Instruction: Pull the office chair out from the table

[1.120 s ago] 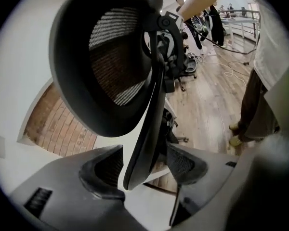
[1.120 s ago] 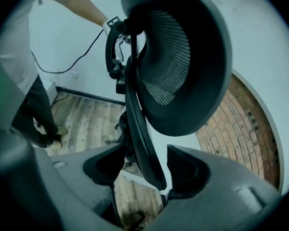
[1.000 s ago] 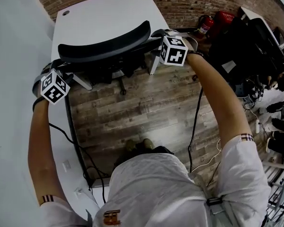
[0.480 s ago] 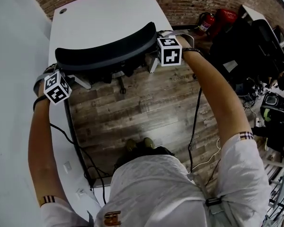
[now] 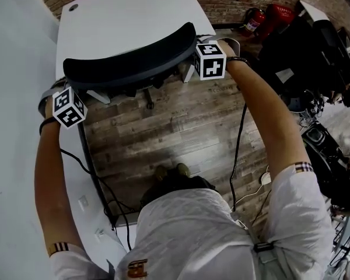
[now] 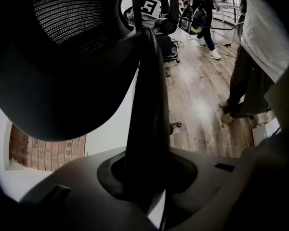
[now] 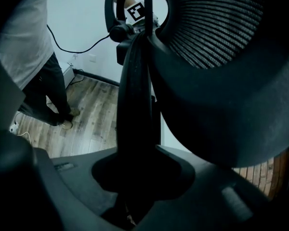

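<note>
Having just closed, left gripper (image 6: 145, 184) and right gripper (image 7: 138, 179) each pinch the office chair (image 5: 128, 64) backrest.

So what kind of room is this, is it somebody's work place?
Most likely an office or workroom. There is a white table with a mesh-backed office chair at it, a brick wall behind, and a red fire extinguisher by that wall.

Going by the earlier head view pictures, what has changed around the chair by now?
Both grippers came down a little at the two ends of the backrest, and their jaws have just been closing. The left gripper and the right gripper now each clamp the backrest's edge. The backrest has not visibly shifted and is still tucked against the white table.
</note>
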{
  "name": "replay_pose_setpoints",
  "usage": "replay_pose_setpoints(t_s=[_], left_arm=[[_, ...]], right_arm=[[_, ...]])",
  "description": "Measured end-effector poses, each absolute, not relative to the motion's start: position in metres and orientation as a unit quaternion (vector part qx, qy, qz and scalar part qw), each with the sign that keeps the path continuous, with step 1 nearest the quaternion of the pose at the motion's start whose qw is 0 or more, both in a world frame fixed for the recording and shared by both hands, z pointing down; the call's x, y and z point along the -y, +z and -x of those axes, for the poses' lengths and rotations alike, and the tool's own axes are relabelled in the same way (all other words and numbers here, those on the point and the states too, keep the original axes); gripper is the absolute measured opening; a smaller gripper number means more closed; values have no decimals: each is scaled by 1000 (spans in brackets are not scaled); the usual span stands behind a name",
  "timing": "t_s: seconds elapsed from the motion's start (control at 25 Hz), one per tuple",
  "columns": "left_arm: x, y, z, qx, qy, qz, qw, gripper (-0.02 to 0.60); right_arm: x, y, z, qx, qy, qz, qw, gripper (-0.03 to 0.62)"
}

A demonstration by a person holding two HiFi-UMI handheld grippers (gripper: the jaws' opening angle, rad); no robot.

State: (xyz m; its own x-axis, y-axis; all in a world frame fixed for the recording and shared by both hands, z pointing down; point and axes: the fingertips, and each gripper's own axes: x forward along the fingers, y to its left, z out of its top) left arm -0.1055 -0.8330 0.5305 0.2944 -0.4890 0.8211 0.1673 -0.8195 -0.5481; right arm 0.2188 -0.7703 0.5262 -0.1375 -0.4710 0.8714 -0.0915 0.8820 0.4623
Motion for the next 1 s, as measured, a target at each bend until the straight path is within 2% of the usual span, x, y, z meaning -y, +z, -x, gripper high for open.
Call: replay_pose_setpoints(t_s=[1.0], left_arm=[[707, 532, 135, -85, -582, 756, 286, 75]], right_arm=[[640, 517, -191, 724, -158, -223, 633, 100]])
